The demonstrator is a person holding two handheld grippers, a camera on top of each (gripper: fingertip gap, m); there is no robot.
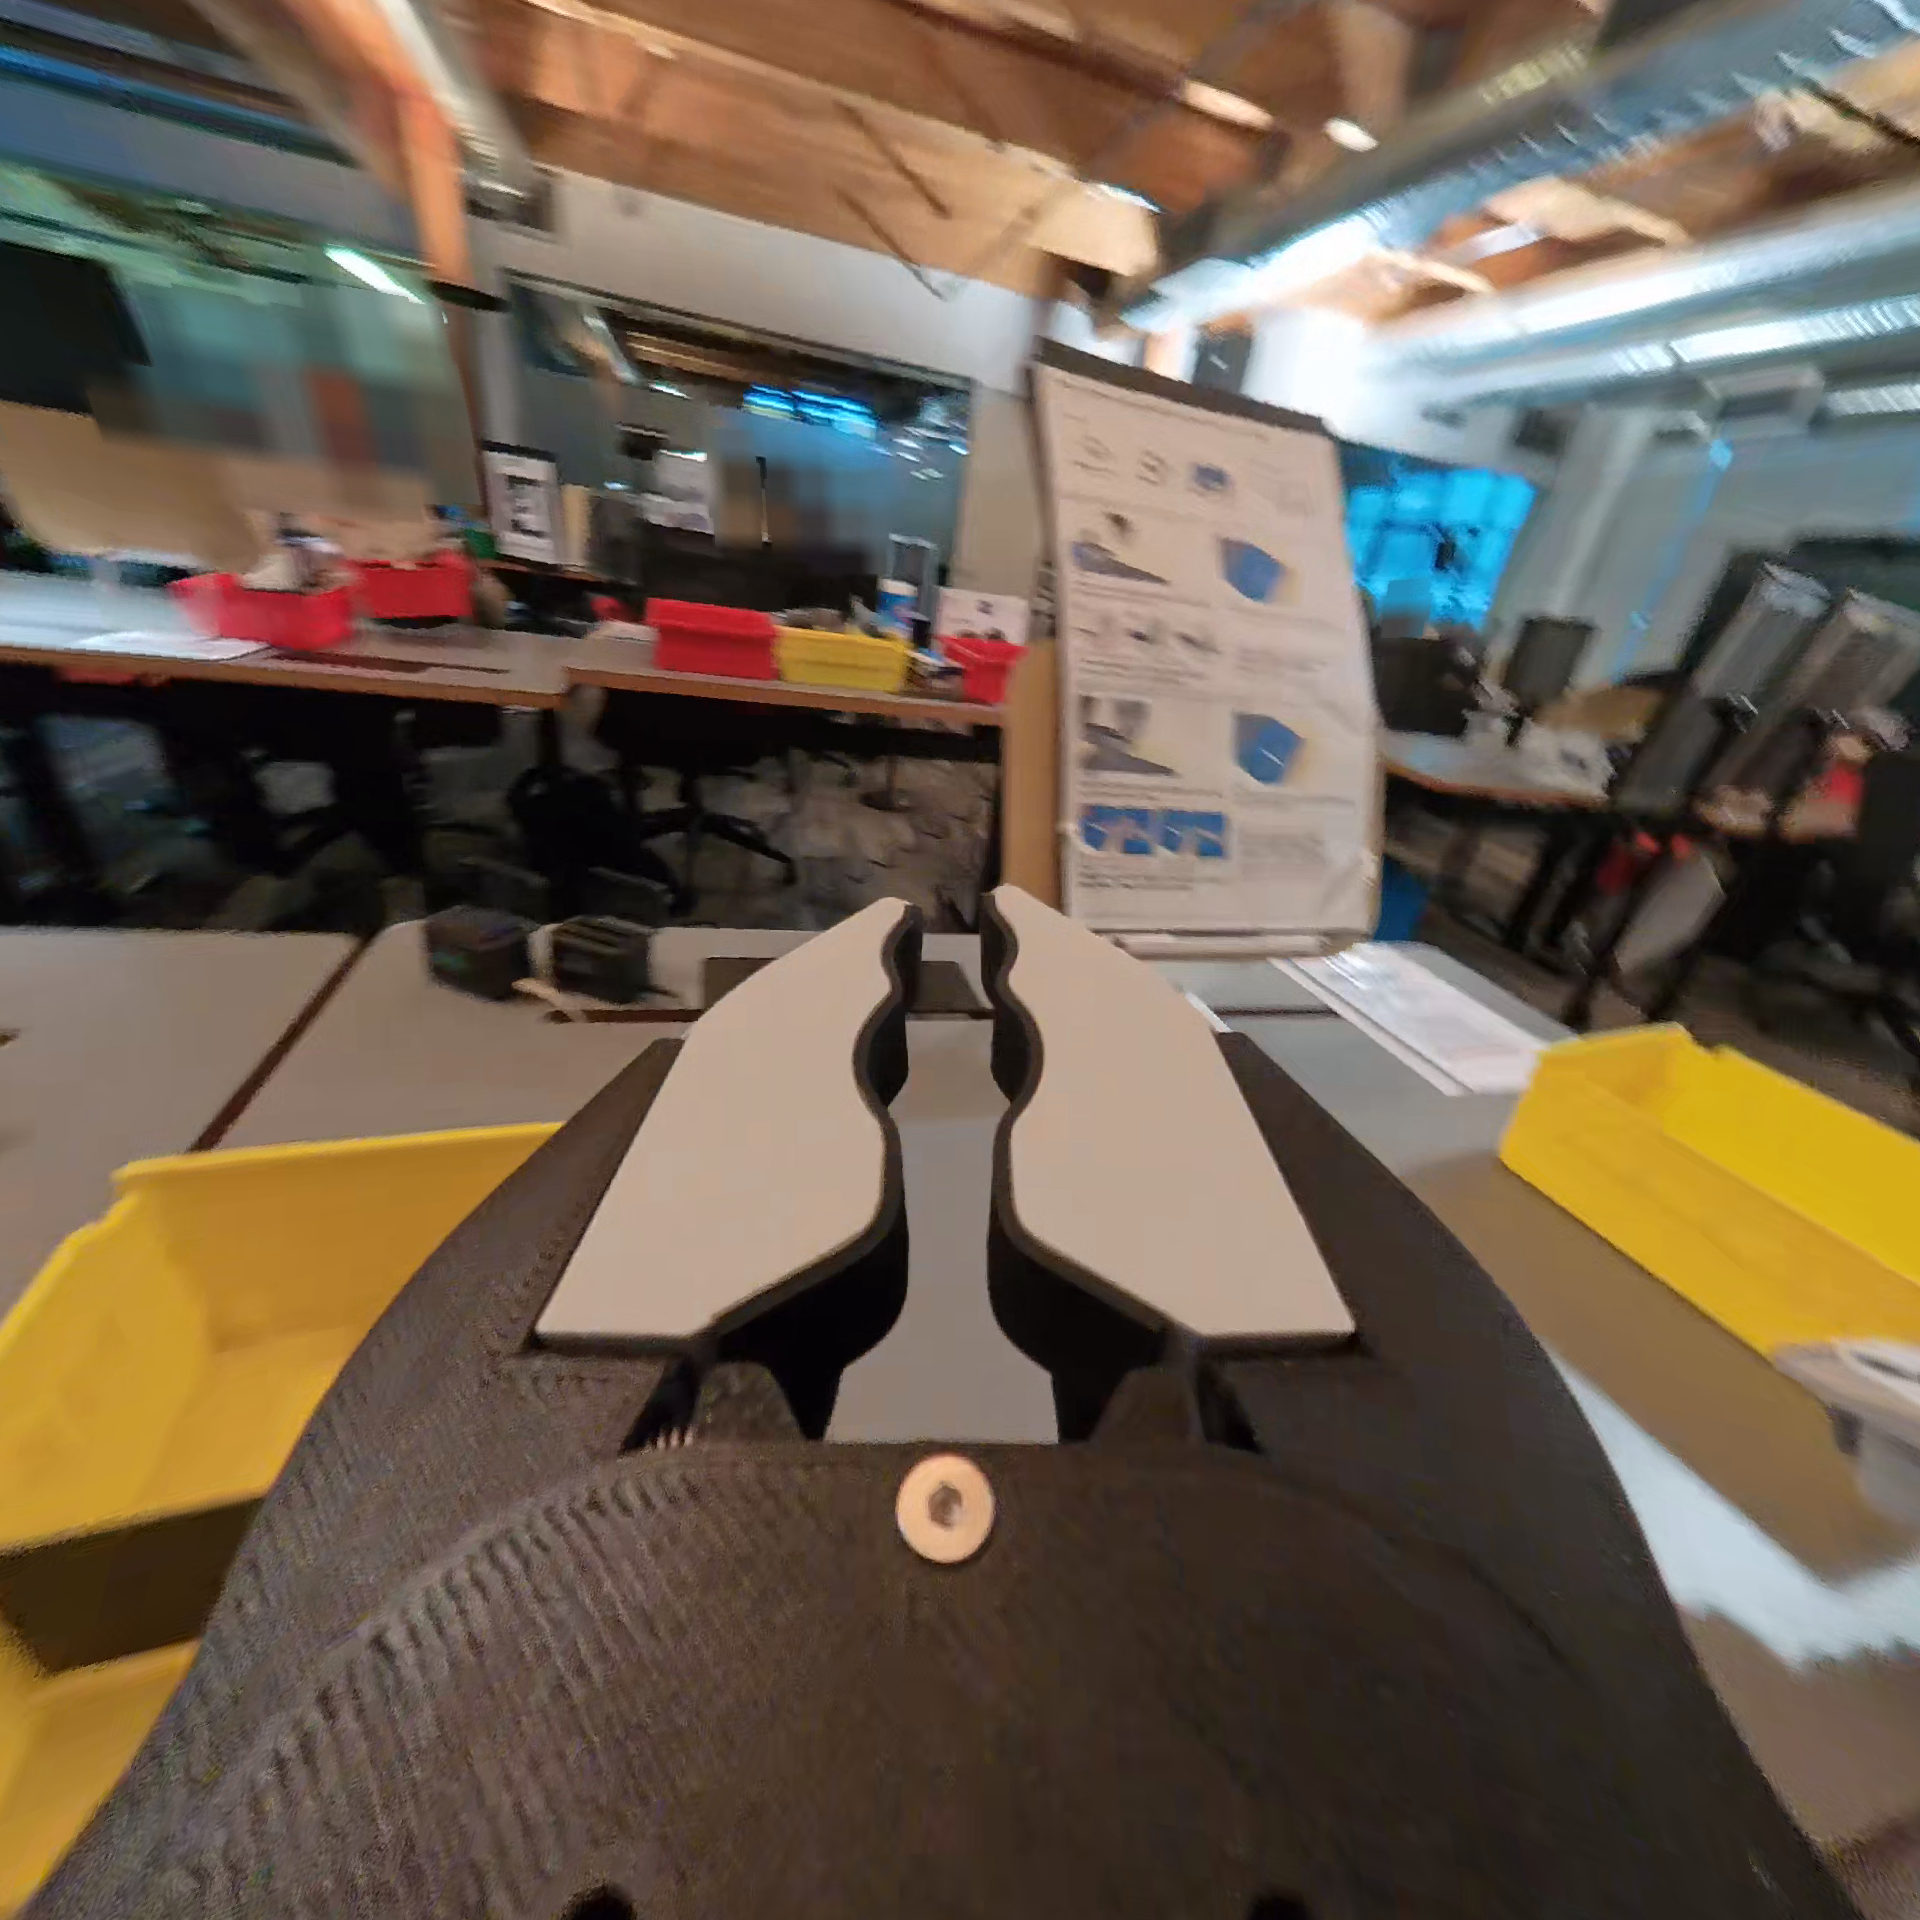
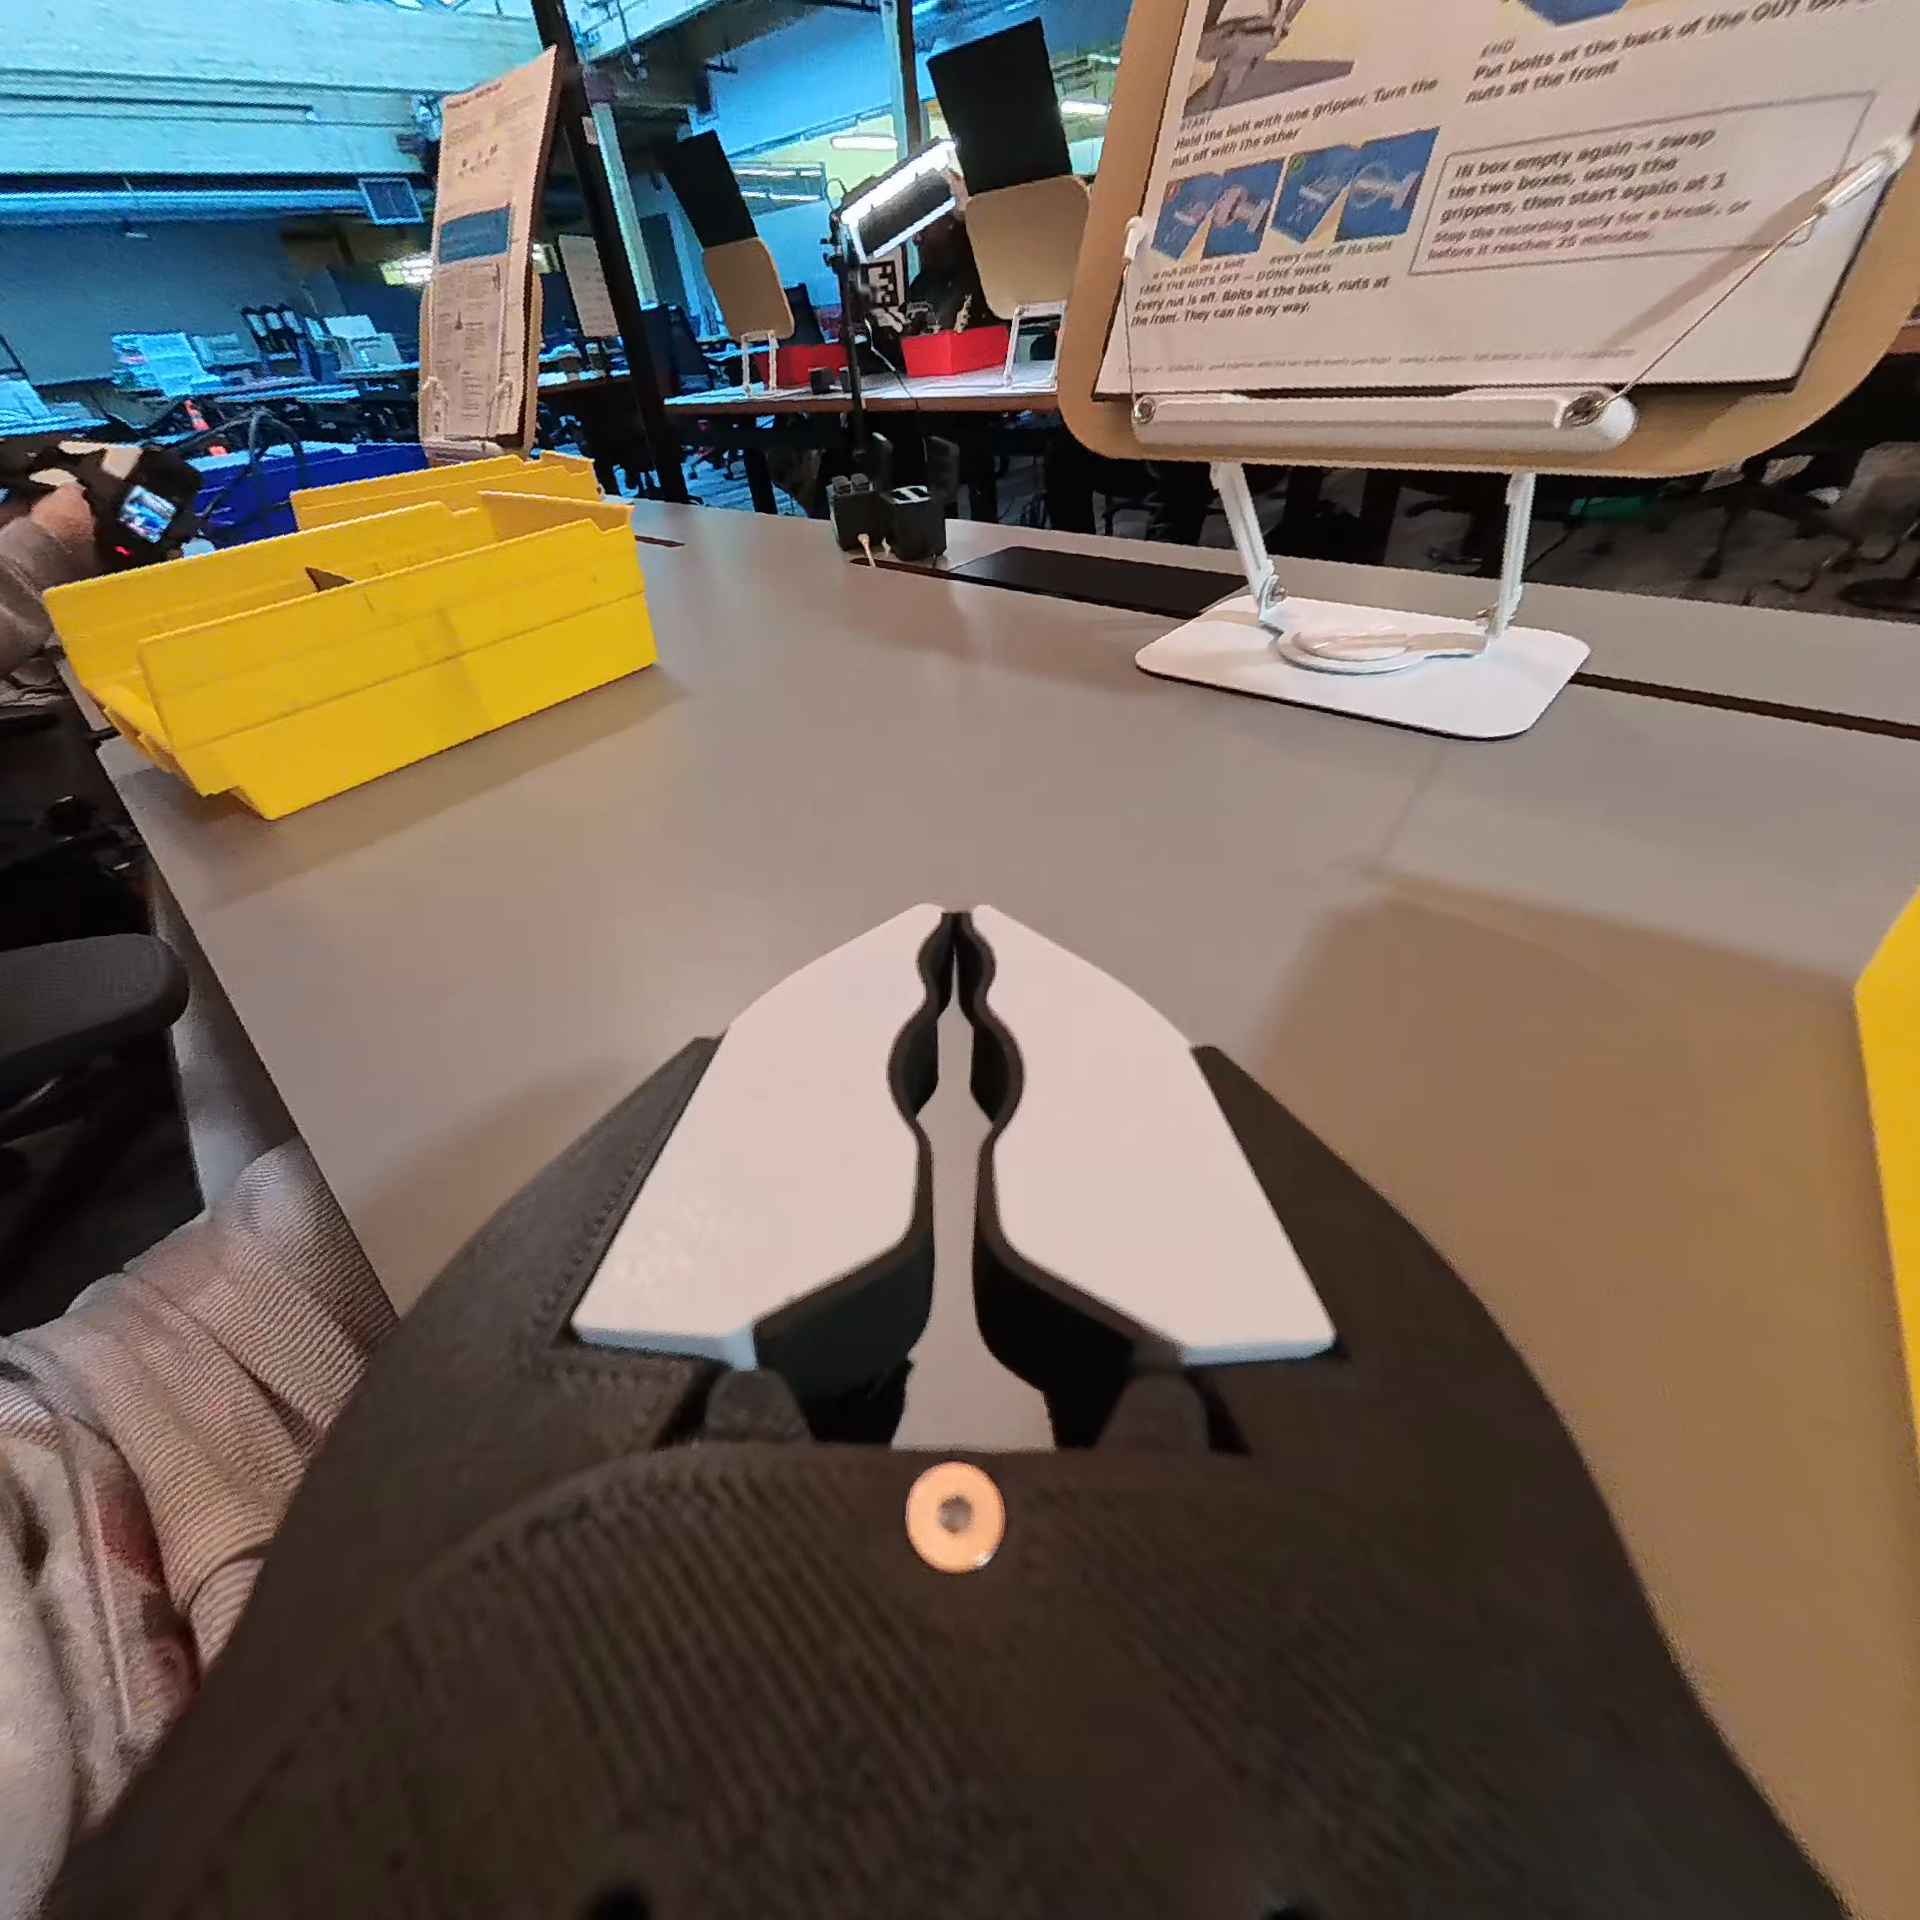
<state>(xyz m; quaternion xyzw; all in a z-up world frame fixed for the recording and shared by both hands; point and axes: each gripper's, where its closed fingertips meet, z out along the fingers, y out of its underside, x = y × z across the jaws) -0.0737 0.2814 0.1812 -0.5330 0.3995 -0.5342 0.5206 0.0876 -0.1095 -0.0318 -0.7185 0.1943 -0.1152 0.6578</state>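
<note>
My left gripper (image 1: 951, 920) hovers above a grey table (image 1: 436, 1060). Its jaws stand a narrow gap apart with nothing between them. A yellow bin (image 1: 208, 1299) lies just below it to the left and another yellow bin (image 1: 1714, 1174) to the right. My right gripper (image 2: 961, 916) is low over the grey table (image 2: 935, 748), its fingertips closed together and empty. A yellow bin (image 2: 353, 634) stands far left of it, and the edge of a second yellow bin (image 2: 1886, 1091) shows at the right.
A sheet holder on a white base (image 2: 1361, 665) stands at the table's back right, also seen in the left wrist view (image 1: 1205, 665). Small black boxes (image 2: 894, 514) sit at the far edge. A sleeved arm (image 2: 156, 1403) is at lower left. Other benches carry red bins (image 1: 717, 634). My hands' fingertips stand some 50 cm from each other.
</note>
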